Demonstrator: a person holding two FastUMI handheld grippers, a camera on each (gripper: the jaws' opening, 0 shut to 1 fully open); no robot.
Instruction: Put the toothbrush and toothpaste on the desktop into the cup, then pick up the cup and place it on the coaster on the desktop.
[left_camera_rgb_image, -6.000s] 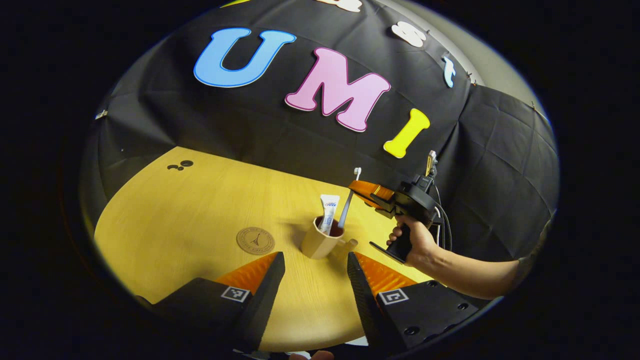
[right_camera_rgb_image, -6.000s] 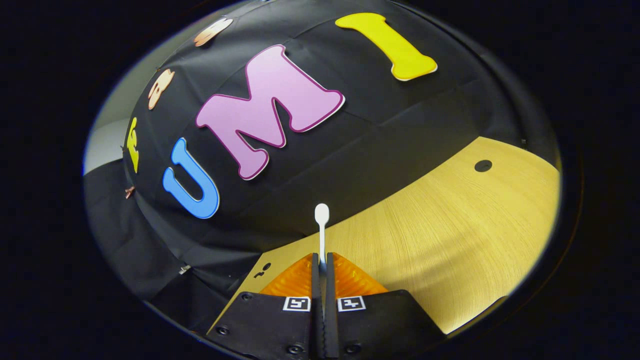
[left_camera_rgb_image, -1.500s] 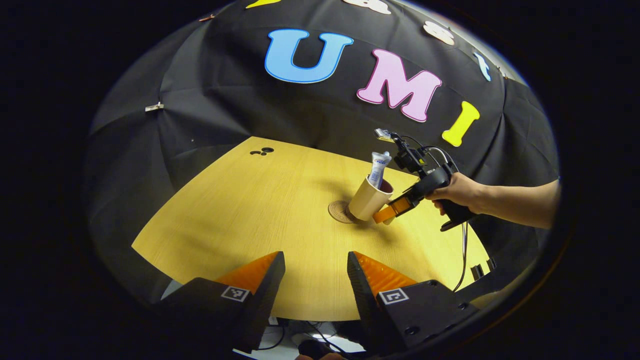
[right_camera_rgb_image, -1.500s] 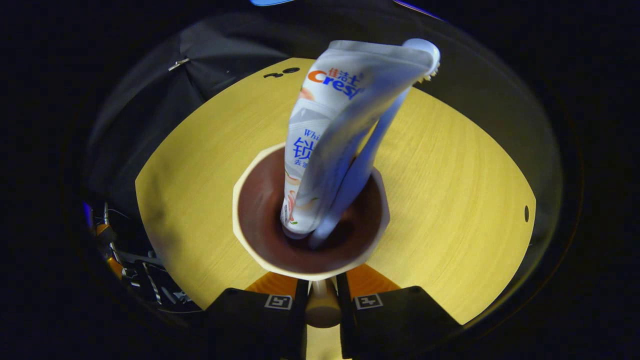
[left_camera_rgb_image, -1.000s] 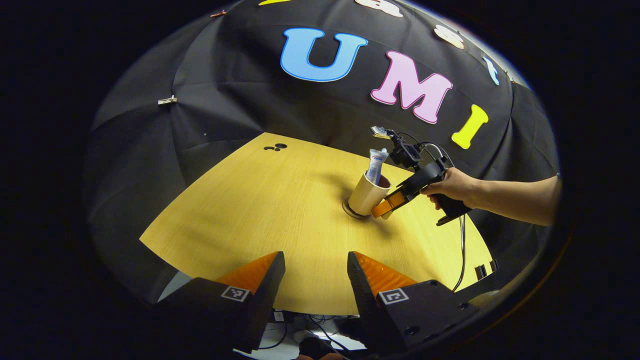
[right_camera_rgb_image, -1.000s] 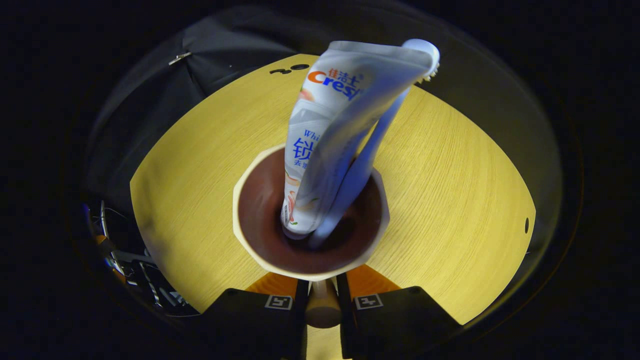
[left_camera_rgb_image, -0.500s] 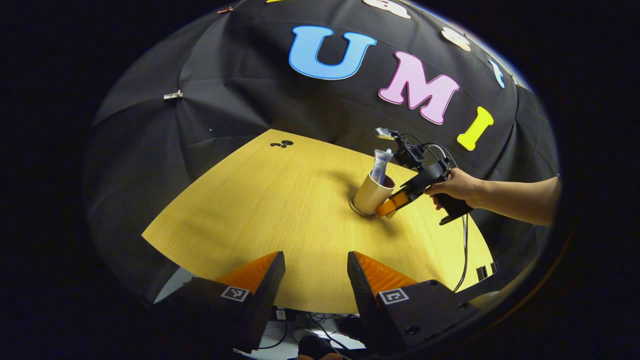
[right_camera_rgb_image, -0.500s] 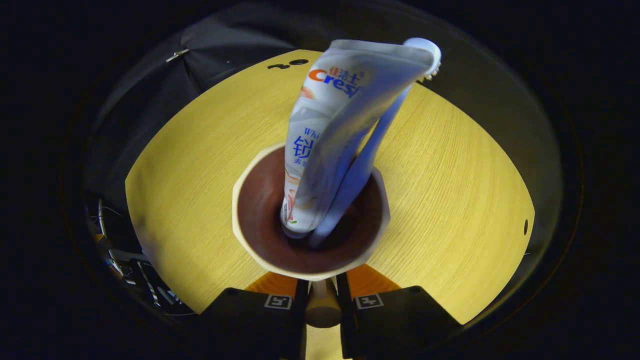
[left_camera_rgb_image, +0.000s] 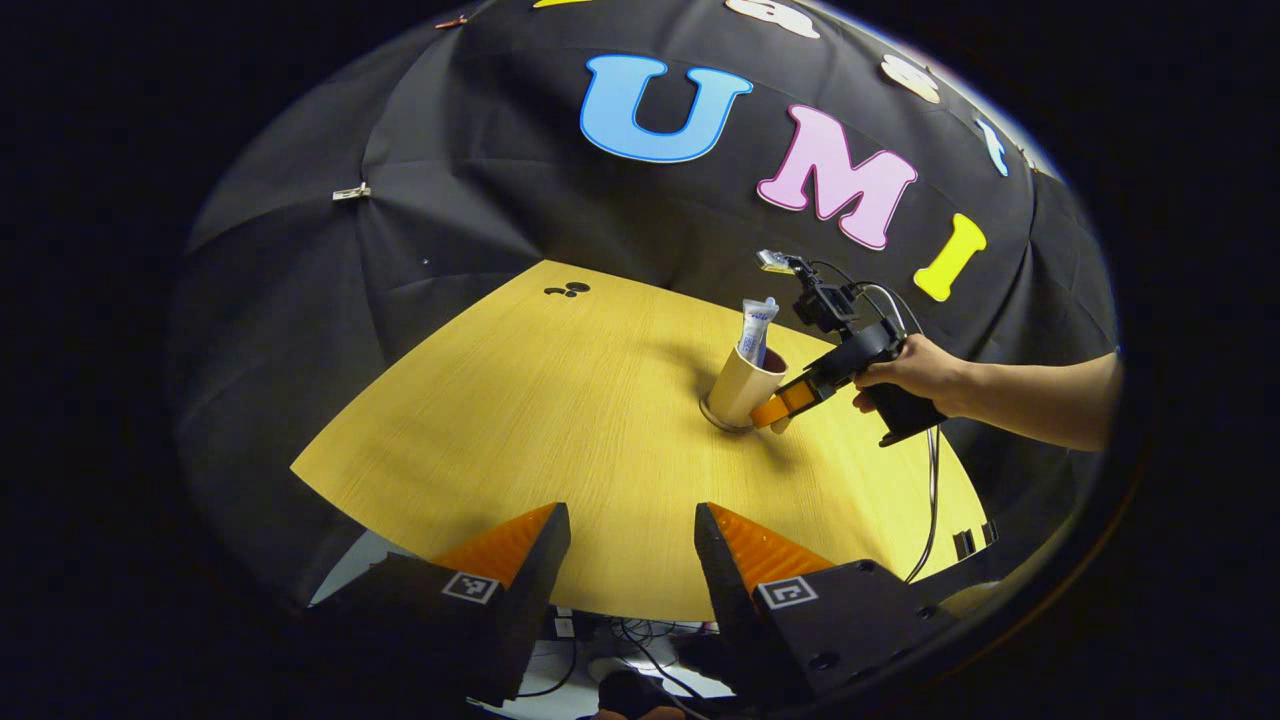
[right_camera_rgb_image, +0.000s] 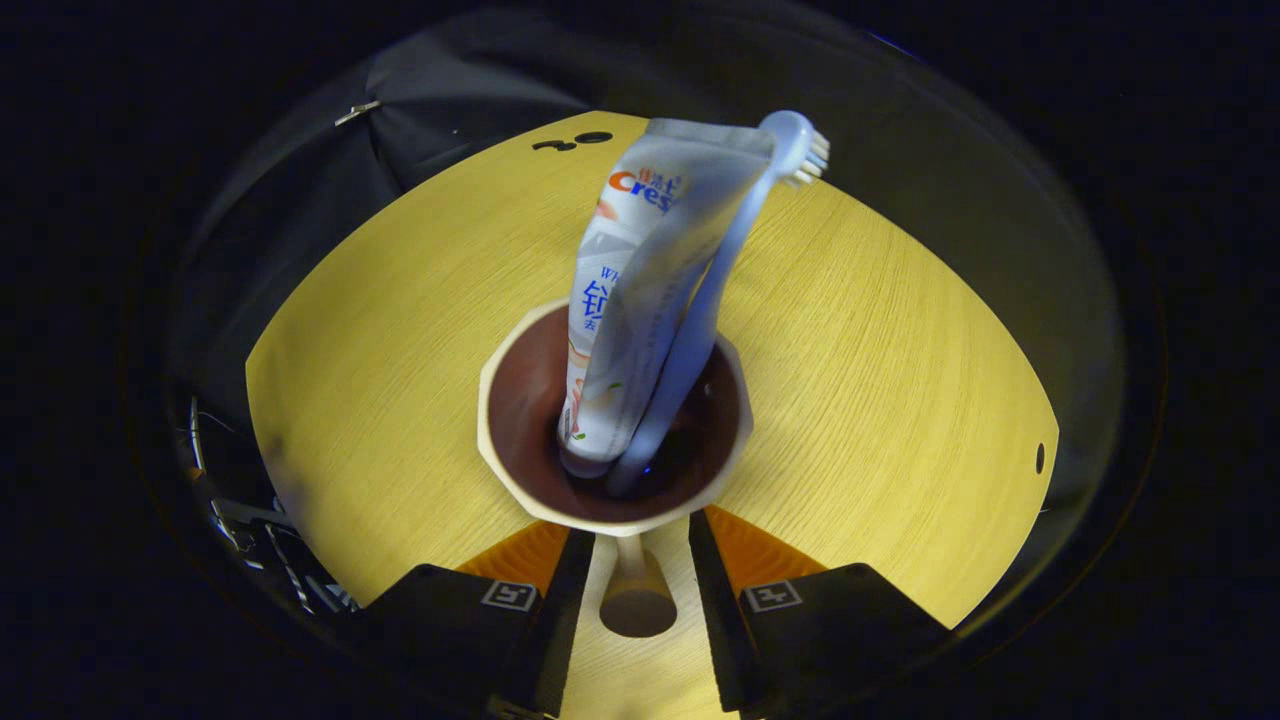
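A beige cup (left_camera_rgb_image: 738, 388) stands upright on the round coaster (left_camera_rgb_image: 711, 417), whose edge peeks out under its base, at the far right of the wooden table (left_camera_rgb_image: 520, 400). The toothpaste tube (right_camera_rgb_image: 640, 290) and the toothbrush (right_camera_rgb_image: 790, 140) stand inside the cup (right_camera_rgb_image: 520, 430). My right gripper (right_camera_rgb_image: 628, 535) is open, its fingers on either side of the cup's handle (right_camera_rgb_image: 635, 600) with a gap on each side. In the left gripper view, a hand (left_camera_rgb_image: 915, 370) holds that right gripper (left_camera_rgb_image: 775, 412) by the cup. My left gripper (left_camera_rgb_image: 630, 512) hangs open over the table's near edge, holding nothing.
Small dark holes (left_camera_rgb_image: 566, 290) mark the table's far left corner. A cable (left_camera_rgb_image: 930, 520) drops from the right gripper past the table's right edge. Wide bare tabletop lies between my left gripper and the cup.
My right gripper has opened and let go of the cup's handle, then drawn back a little. The cup stays on the coaster. The left gripper has barely moved.
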